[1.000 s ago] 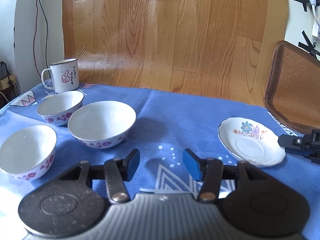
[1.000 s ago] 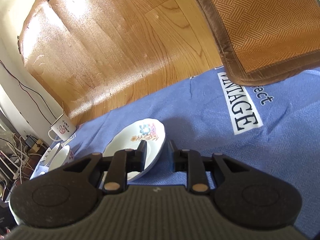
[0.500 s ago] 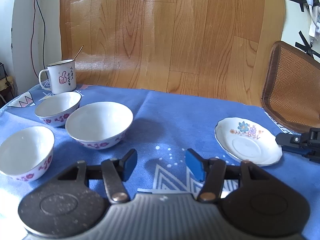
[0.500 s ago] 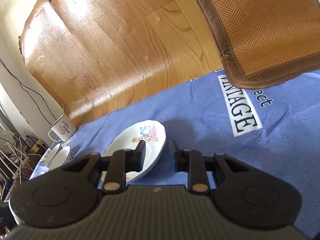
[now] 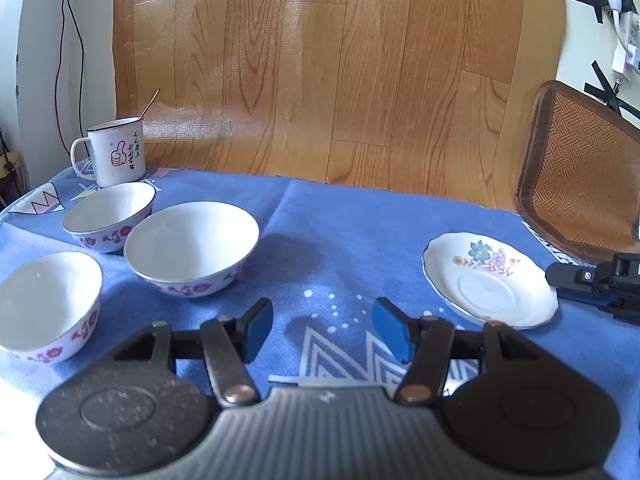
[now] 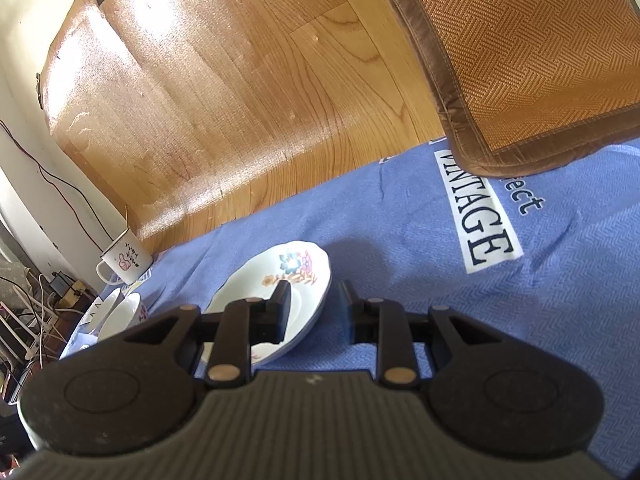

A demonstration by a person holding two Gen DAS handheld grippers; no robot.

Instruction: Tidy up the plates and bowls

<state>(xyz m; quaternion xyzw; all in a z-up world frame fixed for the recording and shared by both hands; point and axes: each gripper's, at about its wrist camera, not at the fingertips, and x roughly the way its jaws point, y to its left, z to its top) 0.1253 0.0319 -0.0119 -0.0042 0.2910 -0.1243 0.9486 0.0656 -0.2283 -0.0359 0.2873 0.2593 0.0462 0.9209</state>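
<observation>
Three white bowls with pink flowers stand on the blue cloth at the left: a middle bowl [image 5: 191,249], a far bowl [image 5: 109,211] and a near bowl [image 5: 46,305]. A white flowered saucer [image 5: 489,280] lies at the right. My left gripper [image 5: 320,330] is open and empty, low over the cloth between bowls and saucer. My right gripper [image 6: 314,308] is open and straddles the saucer's [image 6: 256,284] near-right rim, one finger over the plate, one outside it. It also shows at the right edge of the left wrist view [image 5: 592,284].
A white enamel mug [image 5: 116,152] with a spoon stands at the cloth's far left corner. A woven brown cushion [image 6: 520,52] lies on the cloth's far right. Wood floor lies beyond the cloth edge. Cables and clutter lie at the far left [image 6: 36,312].
My right gripper has opened a little wider and edged onto the saucer's rim. My left gripper has pulled back slightly and stays open.
</observation>
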